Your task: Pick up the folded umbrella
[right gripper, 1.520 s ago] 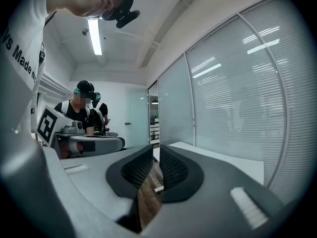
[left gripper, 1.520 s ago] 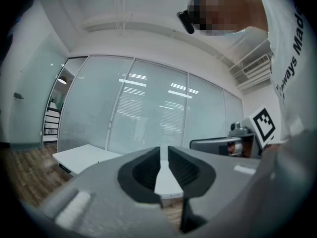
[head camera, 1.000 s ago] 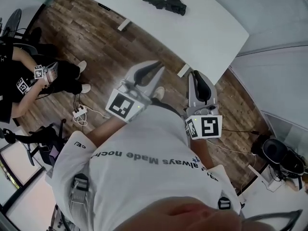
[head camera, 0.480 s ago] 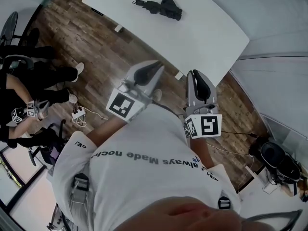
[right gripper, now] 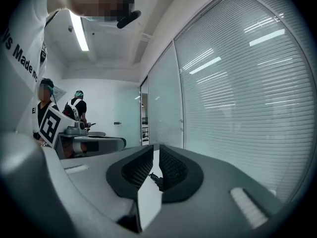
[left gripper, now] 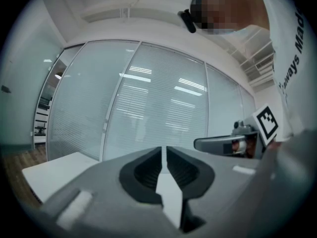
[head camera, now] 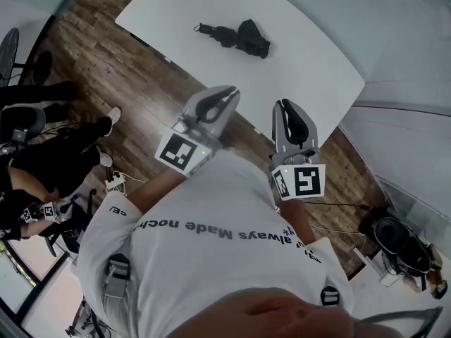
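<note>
Umbrella (head camera: 236, 37) lies folded on table (head camera: 303, 58) (details too small).

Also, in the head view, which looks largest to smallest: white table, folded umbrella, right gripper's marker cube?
1. white table
2. Then folded umbrella and right marker cube look about alike, and the cube is nearer the camera, so unranked.

Wood floor (head camera: 141, 83), white table (head camera: 303, 55) (curved edge), window blinds (right gripper: 237, 83)

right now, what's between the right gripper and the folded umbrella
Only bare white table: in the head view nothing lies between the right gripper and the folded umbrella.
</note>
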The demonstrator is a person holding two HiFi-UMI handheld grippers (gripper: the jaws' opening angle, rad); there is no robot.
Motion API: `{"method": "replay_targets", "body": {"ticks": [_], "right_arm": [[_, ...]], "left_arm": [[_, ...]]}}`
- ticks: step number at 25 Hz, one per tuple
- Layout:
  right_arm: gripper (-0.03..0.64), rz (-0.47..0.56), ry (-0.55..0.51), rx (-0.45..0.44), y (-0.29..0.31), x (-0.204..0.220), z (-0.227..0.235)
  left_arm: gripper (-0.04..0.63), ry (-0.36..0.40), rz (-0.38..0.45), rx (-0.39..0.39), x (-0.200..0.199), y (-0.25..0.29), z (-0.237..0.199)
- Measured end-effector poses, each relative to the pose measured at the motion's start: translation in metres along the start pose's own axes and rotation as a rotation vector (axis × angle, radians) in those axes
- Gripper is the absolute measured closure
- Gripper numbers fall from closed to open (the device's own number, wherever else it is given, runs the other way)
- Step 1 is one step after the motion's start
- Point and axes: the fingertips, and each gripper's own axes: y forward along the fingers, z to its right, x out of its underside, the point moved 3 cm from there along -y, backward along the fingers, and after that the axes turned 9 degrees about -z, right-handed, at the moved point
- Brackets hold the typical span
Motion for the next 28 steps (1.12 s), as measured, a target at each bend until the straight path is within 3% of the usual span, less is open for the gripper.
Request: {"method": "replay_targets", "body": {"ticks": [11, 19, 23, 28], "right_arm": [[0.580, 0.003, -0.015, 0.031, 0.115, -0.043, -0.001], [0.577, -0.040, -0.038, 0.025, 0.149, -0.040, 0.025], [0.557, -0.132, -0.111, -0.010, 0.167, -0.026, 0.031], [0.510, -0.314, -0.295, -0.050, 0.214, 0.017, 0.053]], "left_arm": [[0.569, -0.008, 0.005, 0.025, -0.022, 0.026, -0.123], [0.571, -0.025, -0.043, 0.042, -0.013, 0.061, -0.147], [0.571, -0.036, -0.058, 0.042, -0.004, 0.067, -0.152], [0.571, -0.020, -0.086, 0.045, 0.011, 0.085, -0.163]]}}
